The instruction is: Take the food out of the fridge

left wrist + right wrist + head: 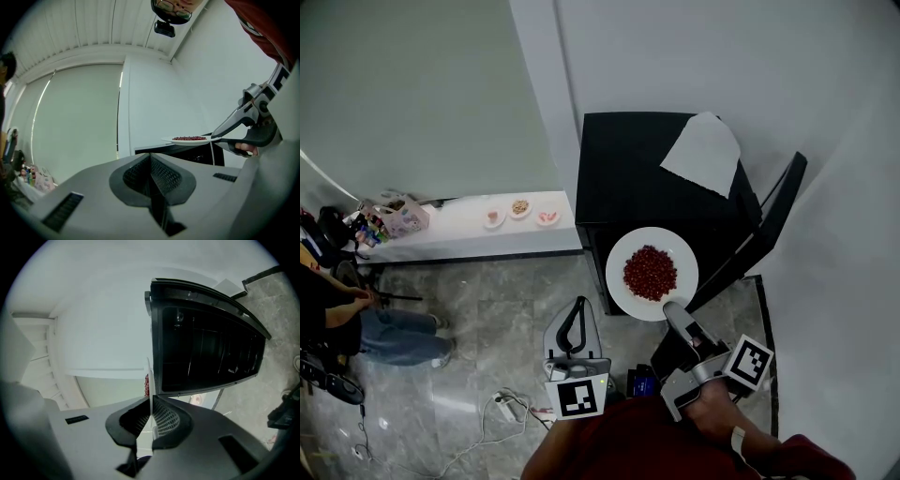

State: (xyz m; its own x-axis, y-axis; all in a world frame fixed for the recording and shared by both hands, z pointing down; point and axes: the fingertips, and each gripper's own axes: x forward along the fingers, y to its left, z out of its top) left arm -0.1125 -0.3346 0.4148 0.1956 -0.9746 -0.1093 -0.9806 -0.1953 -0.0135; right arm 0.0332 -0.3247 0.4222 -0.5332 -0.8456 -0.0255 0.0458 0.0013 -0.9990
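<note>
Nearest, at the bottom of the head view, a red sleeve (609, 441) leads to the two grippers. The left gripper (150, 158) hangs low over the grey marble floor (469, 309), pointing away from the person; its jaws are pressed together with nothing between them. The right gripper (150, 401) is clamped on the near rim of a white plate (620, 281), the rim showing edge-on as a thin white line between its two jaws. The plate carries a heap of small red food (650, 273) at its middle and is held level, outside the fridge (637, 169), over the fridge's front edge as seen from above. The fridge is a low black box set against the white wall, and its door (773, 220) stands swung open to the right; the right gripper view looks into its dark inside, where wire shelves can just be made out. A white sheet (703, 155) lies on the fridge's top, towards the back right corner. On the floor to the left of the left gripper lies a power strip (502, 405) with a white cable. Farther left, a long white bench (459, 239) runs along the wall up to the fridge's side, bearing three small dishes (520, 208) in a row and a pink bag (401, 217) at its far end. A seated person (356, 319) is at the left edge.
</note>
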